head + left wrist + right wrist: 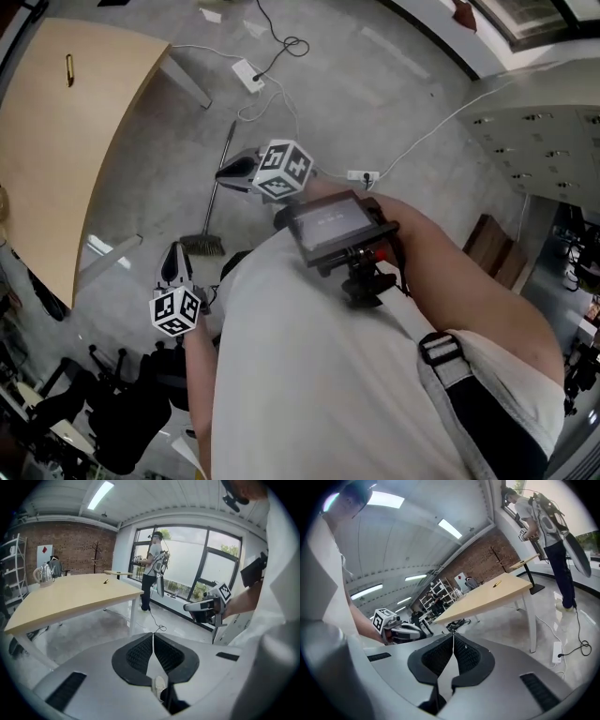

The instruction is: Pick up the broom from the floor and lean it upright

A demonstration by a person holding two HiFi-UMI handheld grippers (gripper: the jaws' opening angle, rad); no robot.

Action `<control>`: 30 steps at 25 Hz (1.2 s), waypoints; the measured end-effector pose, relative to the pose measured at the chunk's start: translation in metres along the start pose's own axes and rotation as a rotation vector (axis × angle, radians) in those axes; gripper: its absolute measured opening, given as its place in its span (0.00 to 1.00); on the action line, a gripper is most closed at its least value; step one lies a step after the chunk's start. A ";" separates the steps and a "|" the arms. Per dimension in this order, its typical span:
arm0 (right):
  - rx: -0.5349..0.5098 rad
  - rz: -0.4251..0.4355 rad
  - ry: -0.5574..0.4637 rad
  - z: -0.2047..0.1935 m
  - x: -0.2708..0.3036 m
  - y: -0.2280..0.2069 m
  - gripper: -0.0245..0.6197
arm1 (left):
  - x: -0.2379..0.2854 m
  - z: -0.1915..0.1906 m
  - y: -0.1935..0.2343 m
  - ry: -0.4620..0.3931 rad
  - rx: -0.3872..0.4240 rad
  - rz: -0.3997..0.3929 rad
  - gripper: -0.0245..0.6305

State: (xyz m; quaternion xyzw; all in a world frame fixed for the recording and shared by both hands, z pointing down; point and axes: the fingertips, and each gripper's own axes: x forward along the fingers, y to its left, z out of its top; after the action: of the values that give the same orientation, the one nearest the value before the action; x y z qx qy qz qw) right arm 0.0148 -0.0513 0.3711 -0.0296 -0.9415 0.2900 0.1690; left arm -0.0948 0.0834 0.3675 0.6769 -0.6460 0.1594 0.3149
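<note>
Head view: one broom [217,187], flat on the floor [375,84] off the curved edge of one table [75,122]; two tools, left gripper [175,262] and right gripper [234,172].
Left gripper view: jaws pressed together, empty.
Right gripper view: jaws pressed together, empty.

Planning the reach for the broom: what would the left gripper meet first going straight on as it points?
Likely the bare floor beside the table leg; the left gripper, jaws shut, points down there with nothing between. Depth is unclear; the broom lies close by.
</note>
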 end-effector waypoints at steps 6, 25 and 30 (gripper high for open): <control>-0.013 -0.084 0.053 -0.027 -0.011 -0.017 0.07 | 0.013 -0.016 0.006 0.128 0.055 -0.081 0.06; 0.057 -0.330 0.307 -0.212 0.031 -0.117 0.07 | 0.141 -0.202 0.080 0.627 0.092 -0.308 0.05; 0.041 -0.369 0.277 -0.225 0.027 -0.151 0.07 | 0.194 -0.217 0.093 0.609 0.165 -0.319 0.05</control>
State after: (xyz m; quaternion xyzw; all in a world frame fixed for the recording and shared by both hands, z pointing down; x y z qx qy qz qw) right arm 0.0712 -0.0519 0.6380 0.1070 -0.8927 0.2666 0.3472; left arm -0.1215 0.0736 0.6716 0.7138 -0.3935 0.3544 0.4583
